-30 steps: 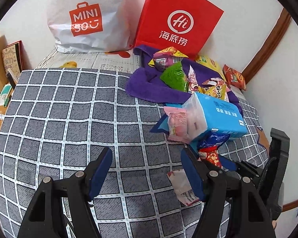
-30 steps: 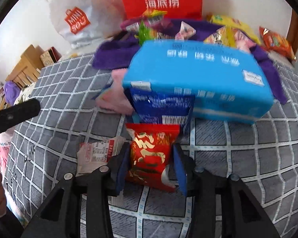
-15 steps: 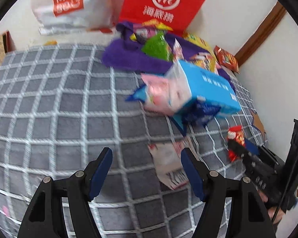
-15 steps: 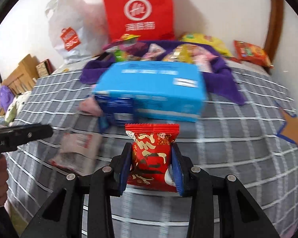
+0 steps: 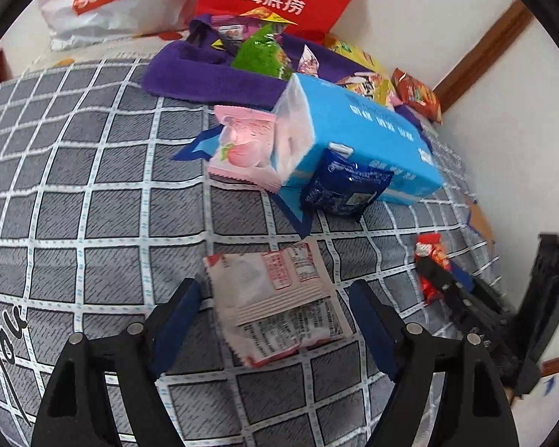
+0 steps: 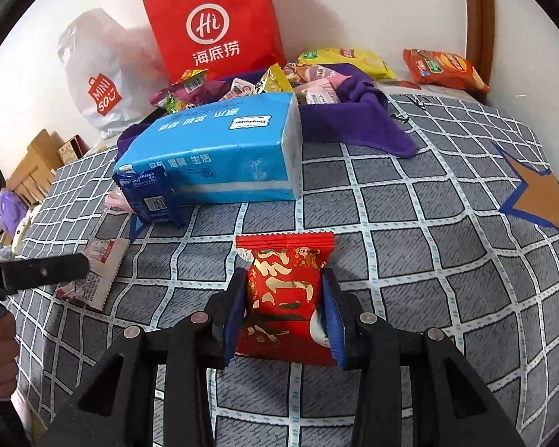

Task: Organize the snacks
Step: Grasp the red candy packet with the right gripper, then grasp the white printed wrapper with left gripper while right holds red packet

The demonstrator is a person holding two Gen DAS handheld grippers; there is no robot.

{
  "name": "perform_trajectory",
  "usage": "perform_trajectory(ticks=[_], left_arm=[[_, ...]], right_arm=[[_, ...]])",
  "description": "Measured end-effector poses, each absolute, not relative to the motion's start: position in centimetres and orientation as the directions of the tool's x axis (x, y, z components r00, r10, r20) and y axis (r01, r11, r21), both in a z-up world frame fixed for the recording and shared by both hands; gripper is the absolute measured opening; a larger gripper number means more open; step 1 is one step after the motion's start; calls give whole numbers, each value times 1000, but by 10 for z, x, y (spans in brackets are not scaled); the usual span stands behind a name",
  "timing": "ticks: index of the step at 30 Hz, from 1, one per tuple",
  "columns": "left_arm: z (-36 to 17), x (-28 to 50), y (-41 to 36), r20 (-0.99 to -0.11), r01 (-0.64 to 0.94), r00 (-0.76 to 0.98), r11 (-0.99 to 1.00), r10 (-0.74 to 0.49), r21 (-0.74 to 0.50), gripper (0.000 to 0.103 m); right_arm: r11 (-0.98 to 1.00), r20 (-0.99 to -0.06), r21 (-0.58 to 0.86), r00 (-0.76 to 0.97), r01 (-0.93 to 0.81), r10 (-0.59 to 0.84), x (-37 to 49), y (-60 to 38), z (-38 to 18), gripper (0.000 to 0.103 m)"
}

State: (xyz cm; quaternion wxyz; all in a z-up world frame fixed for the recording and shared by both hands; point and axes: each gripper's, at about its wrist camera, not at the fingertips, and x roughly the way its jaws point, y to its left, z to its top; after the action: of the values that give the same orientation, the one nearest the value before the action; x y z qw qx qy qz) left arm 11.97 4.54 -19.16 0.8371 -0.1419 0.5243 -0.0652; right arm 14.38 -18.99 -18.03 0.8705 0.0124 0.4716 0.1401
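My left gripper (image 5: 274, 290) hovers low over the checked bedspread, its jaws opening. A white snack packet (image 5: 279, 305) lies flat between the fingers, untouched by the pads. In the right wrist view the same white packet (image 6: 97, 272) sits at the left under a left finger (image 6: 44, 272). My right gripper (image 6: 285, 290) is shut on a red snack packet (image 6: 285, 279), held upright above the bedspread. That red packet (image 5: 430, 257) also shows at the right edge of the left wrist view.
A blue tissue pack (image 6: 220, 152) lies mid-bed with a dark blue packet (image 6: 151, 193) and a pink packet (image 5: 242, 141) against it. Behind it, a purple cloth (image 6: 339, 115) holds several snacks. A red paper bag (image 6: 212, 26), a white bag (image 6: 100, 89) and chip bags (image 6: 443, 67) line the wall.
My left gripper sank and moved over the white packet, and its jaws widened. My right gripper carried the red packet away from the blue tissue pack.
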Motion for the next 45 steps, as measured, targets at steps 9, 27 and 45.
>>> perform_trajectory(ticks=[9,27,45], left_arm=[[-196,114,22,-855,-41,510,990,-94,-133,81],[-198,104,10,-818,-54,574,999,30,-1,73],[-166,96,36,-822,-49,566,994,-54,-99,42]], right_arm=[[952,-811,194,508,-235,290,147,-194,-182,40],[951,-814,175,507,-253,285,146,-190,-182,43],[954,-807,213,511,-212,294,137,-193,-159,38]])
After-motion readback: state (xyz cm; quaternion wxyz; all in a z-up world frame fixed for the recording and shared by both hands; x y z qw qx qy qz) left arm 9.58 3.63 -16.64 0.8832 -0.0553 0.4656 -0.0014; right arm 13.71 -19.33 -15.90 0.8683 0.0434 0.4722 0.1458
